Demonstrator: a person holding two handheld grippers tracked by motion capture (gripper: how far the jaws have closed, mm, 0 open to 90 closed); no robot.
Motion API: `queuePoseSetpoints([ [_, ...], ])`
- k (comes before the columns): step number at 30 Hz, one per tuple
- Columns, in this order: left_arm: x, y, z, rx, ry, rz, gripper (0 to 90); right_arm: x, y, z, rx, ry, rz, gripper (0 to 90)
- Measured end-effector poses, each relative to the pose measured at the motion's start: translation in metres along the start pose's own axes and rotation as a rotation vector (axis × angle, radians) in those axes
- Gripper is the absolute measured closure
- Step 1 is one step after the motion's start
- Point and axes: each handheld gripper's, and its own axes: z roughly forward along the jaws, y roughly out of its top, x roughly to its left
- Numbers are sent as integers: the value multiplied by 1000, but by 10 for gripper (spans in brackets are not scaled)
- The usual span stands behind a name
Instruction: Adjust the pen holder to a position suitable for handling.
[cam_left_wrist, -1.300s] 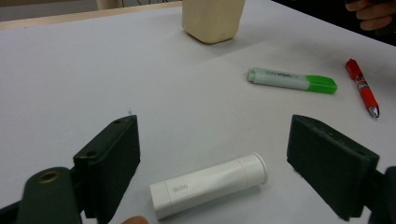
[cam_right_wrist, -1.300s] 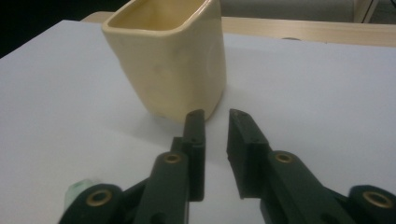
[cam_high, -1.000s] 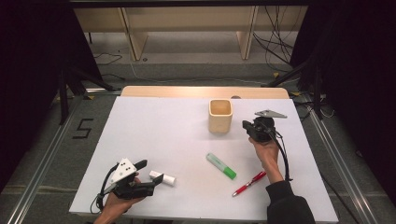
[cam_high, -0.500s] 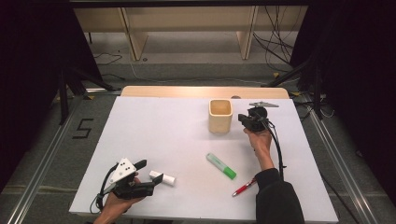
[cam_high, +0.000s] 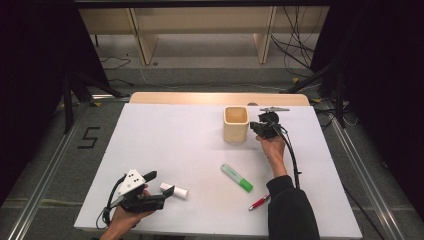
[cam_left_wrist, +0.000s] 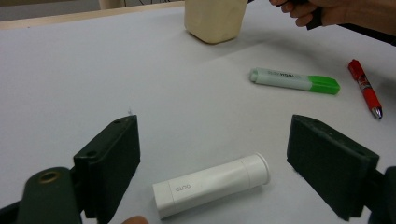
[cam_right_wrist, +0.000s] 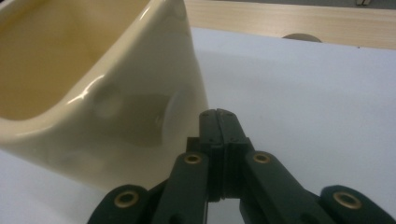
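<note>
In the high view the left gripper (cam_high: 161, 183) sits at the lower left of the frame, close to the near edge of the white table (cam_high: 165, 140), its jaws spread wide around a smooth white glue stick (cam_left_wrist: 212, 183) that lies flat between them, untouched. Much bare table stays above it. The right gripper (cam_high: 256, 125), jaws pressed together on nothing, is just beside the glossy cream cup (cam_high: 235, 124) with rounded corners, upper middle.

Cream cup (cam_right_wrist: 93, 93) cut off at the right gripper view's left and top edges, base hidden behind the jaws.
</note>
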Motion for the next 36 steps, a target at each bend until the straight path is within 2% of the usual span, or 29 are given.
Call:
queuePoseSetpoints([
  [13, 0, 0, 1, 3, 1, 1, 168, 6, 0, 7, 34, 14, -16, 900],
  [16, -1, 0, 2, 5, 1, 1, 168, 10, 1, 8, 37, 10, -22, 900],
  [24, 0, 0, 1, 3, 1, 0, 168, 28, 4, 18, 36, 44, -30, 900],
  [36, 0, 0, 1, 1, 0, 3, 168, 43, 7, 24, 46, 40, -56, 900],
])
